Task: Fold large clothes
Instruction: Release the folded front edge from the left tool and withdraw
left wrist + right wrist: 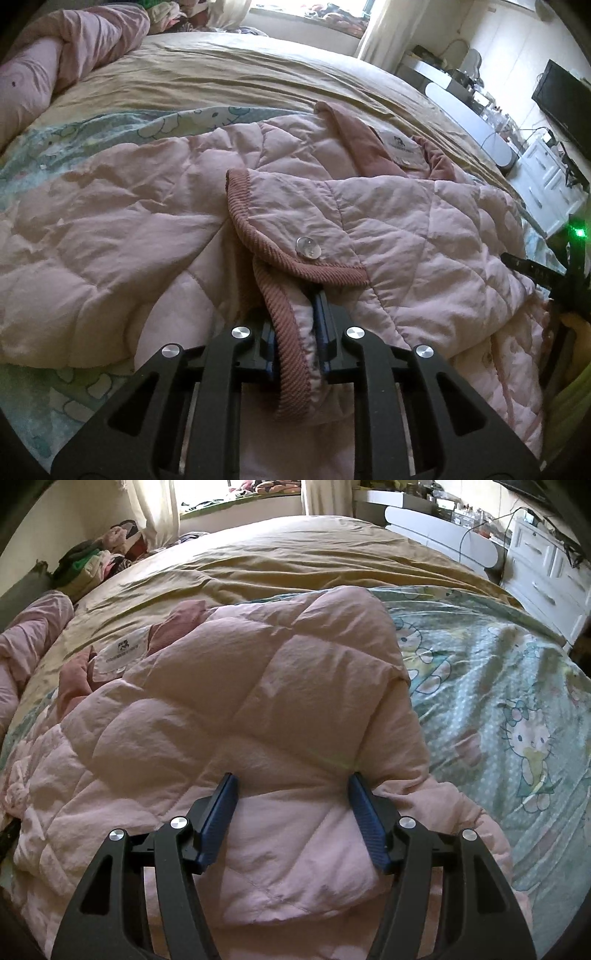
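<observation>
A pink quilted jacket (110, 229) lies spread on the bed, collar and white label (400, 146) toward the far side. My left gripper (295, 314) is shut on the jacket's cuff (291, 354), a sleeve end with ribbed dusty-pink trim and a clear button (309, 246). The sleeve is laid over the jacket body. In the right wrist view the jacket (229, 686) fills the middle, its right side folded over. My right gripper (291, 790) is open, its blue pads (218, 819) just above the fabric, holding nothing.
The bed has a tan sheet (221, 74) and a cartoon-cat cover (498, 701). A pink duvet (66, 59) is bunched at the far left. White drawers (546, 568), a desk and a dark screen (561, 92) stand beside the bed. Clothes (99, 561) are piled by the window.
</observation>
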Demonstrator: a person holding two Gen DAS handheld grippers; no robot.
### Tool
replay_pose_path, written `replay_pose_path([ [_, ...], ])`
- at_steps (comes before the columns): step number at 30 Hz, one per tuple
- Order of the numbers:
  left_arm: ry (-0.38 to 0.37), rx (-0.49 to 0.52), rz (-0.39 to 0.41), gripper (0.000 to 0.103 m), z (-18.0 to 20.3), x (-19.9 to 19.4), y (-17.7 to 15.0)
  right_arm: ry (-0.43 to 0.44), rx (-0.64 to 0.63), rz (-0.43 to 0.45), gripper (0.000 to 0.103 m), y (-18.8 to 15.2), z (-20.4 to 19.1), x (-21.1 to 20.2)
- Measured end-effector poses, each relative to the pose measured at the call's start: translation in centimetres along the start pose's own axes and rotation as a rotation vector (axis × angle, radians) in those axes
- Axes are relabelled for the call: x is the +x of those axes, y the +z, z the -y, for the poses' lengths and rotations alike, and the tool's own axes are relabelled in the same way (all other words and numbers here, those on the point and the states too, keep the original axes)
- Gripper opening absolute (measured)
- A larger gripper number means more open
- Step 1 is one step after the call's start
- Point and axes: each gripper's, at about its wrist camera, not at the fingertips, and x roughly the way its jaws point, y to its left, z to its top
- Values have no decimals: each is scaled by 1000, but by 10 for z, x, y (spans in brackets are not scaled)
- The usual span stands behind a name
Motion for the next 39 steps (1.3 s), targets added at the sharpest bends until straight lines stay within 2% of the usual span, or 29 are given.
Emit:
replay_pose_path([
  [13,3,6,-17,18,1,-11,-4,-5,47,-3,64,-13,5,-17],
  [14,12,9,-17,25,1,-12,-5,-2,46,-2,66,-15,5,-19],
  [15,34,15,-14,37,2,-15,-6,3,44,0,67,-16,5,-21],
  [16,49,17,-10,44,2,-17,-6,12,45,7,72,-18,4,-25],
  [17,54,15,-8,45,2,-19,-7,23,50,15,79,-20,3,-29],
  [20,43,-11,5,49,-3,-30,-7,79,71,54,90,-26,0,-47],
  [21,48,-14,11,57,-4,-34,-7,99,74,67,92,-28,-1,-52],
  [25,50,-22,29,79,-2,-48,-6,146,76,72,92,-33,-8,-64],
  [27,58,-20,37,94,-1,-54,-6,157,76,75,93,-35,-12,-68],
  [31,75,-29,53,94,1,-68,-5,169,74,95,98,-37,-20,-77],
  [39,113,-22,52,94,0,-85,-8,176,38,142,98,-38,-42,-99],
])
